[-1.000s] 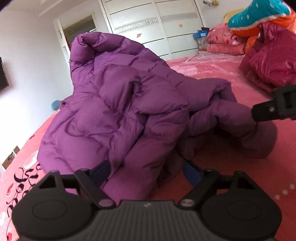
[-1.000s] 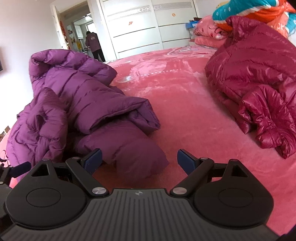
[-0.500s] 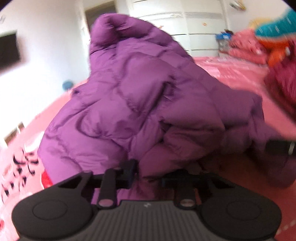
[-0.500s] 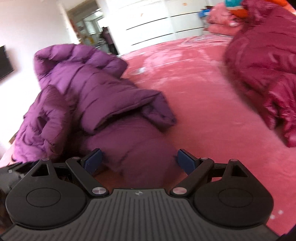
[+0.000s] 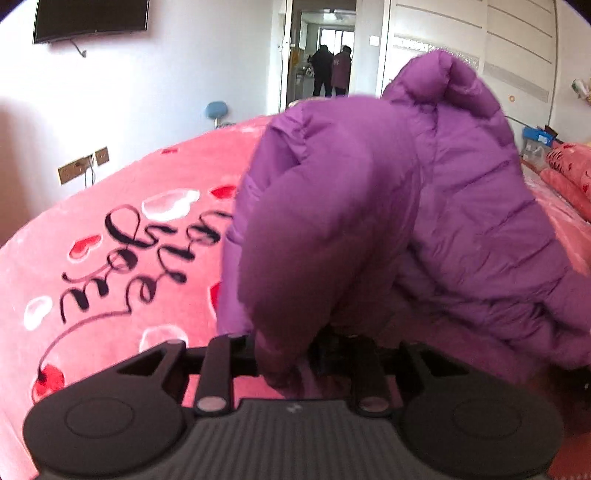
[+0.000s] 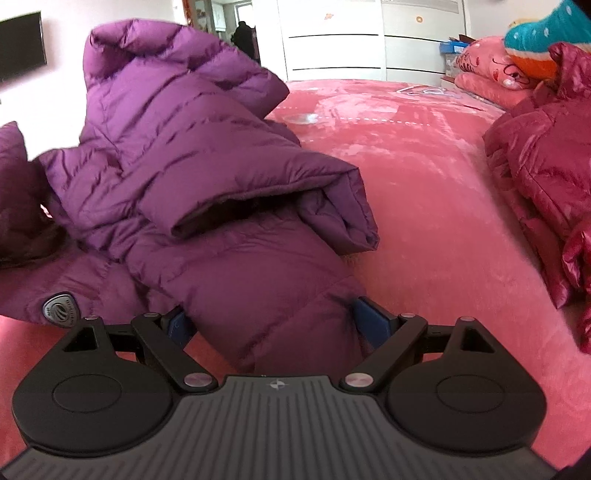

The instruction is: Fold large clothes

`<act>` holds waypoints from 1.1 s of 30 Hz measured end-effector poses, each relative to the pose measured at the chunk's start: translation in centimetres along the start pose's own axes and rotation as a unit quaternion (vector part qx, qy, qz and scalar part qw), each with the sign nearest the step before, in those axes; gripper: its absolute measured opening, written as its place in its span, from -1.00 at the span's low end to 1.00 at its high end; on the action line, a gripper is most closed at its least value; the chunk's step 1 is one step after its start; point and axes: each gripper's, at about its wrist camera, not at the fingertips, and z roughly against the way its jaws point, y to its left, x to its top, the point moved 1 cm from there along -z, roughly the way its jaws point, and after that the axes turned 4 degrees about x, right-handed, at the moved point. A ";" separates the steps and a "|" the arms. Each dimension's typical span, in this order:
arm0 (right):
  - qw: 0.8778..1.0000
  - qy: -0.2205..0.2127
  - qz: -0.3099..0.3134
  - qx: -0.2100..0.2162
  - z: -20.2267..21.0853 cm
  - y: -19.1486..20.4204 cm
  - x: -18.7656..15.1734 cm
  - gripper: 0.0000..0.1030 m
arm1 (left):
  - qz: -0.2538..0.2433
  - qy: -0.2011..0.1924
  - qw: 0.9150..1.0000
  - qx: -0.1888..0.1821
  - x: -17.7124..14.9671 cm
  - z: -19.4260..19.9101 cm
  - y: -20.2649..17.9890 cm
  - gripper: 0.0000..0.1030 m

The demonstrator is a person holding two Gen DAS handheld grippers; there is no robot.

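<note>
The purple coat (image 6: pixel 192 173) lies heaped on the pink blanket (image 6: pixel 424 206), its hood standing at the far end.

Only the left wrist view shows the left gripper (image 5: pixel 284 354): its fingers are drawn close together, pinching a fold of the coat (image 5: pixel 369 206) that bulges up right in front of the lens. That view also shows what lies left of the coat: black script and red and white hearts printed on the blanket (image 5: pixel 110 258), wall sockets (image 5: pixel 83 166), a TV (image 5: pixel 88 18) high on the wall, and beyond the coat an open doorway (image 5: pixel 325 55) with two figures standing in it.

Only the right wrist view shows the right gripper (image 6: pixel 275 325): its blue pads are spread wide, one on each side of the coat's near end, and I cannot tell whether they touch the fabric. A round badge (image 6: pixel 59 310) sits on the coat just left of this gripper. Right of the coat, well apart, lies a crimson jacket (image 6: pixel 546 177); past it are pink bedding (image 6: pixel 487 77) and a teal and orange bundle (image 6: pixel 539 37). White wardrobes (image 6: pixel 351 37) stand behind the coat.
</note>
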 end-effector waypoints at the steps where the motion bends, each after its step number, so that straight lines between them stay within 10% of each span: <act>1: 1.000 0.000 0.006 -0.004 -0.2 0.1 0.0 1.00 | -0.002 0.001 1.000 0.000 -0.3 -0.2 -0.2 -0.49; 14: 0.998 -0.018 0.064 -0.021 -2.0 0.5 -0.2 1.00 | -0.008 0.002 1.000 -0.022 -0.9 -3.4 -1.8 0.08; 22: 0.998 -0.034 0.060 -0.015 -1.8 0.4 0.2 0.29 | 0.015 0.001 0.999 -0.043 -0.5 -2.7 -1.0 -0.72; 33: 0.997 -0.018 0.072 0.022 1.7 2.4 -1.4 -0.10 | 0.085 -0.015 0.993 -0.084 2.5 2.1 2.3 -0.83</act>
